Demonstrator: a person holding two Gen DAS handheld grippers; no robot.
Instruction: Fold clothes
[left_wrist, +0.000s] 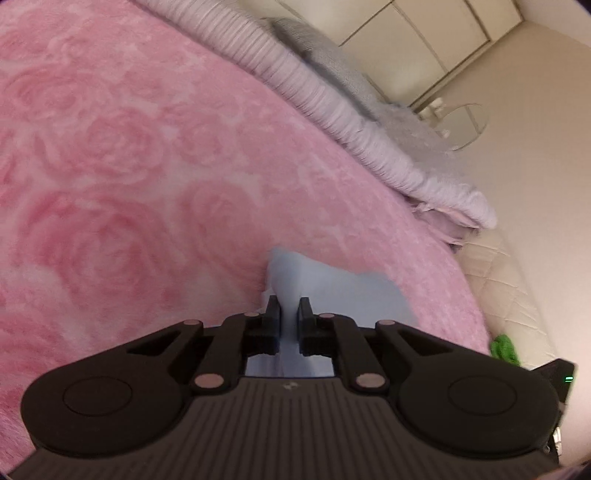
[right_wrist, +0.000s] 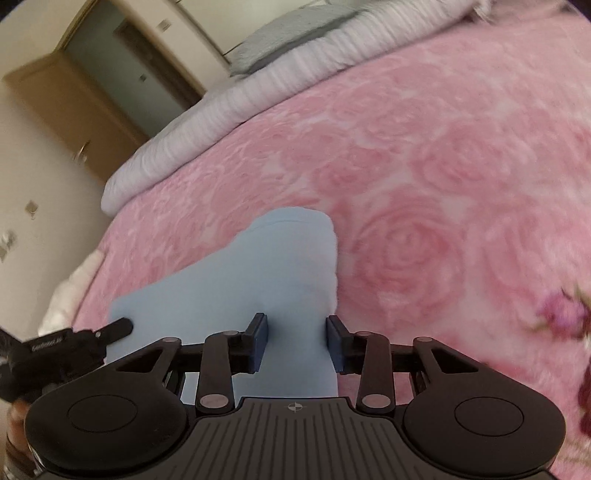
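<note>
The left gripper (left_wrist: 289, 308) is pinching a raised ridge of the pale blue soft cloth garment (left_wrist: 332, 291) between its nearly closed fingers. The right gripper (right_wrist: 296, 328) is hovering with its fingers spread wide, the same garment (right_wrist: 236, 280) lying beneath and ahead of them on the pink rose-patterned fleece blanket (right_wrist: 424, 177), a ribbed lilac quilt (right_wrist: 207, 122) lying beyond

Lt-blue garment (right_wrist: 258, 280), pink rose-print blanket (left_wrist: 147, 147)
</note>
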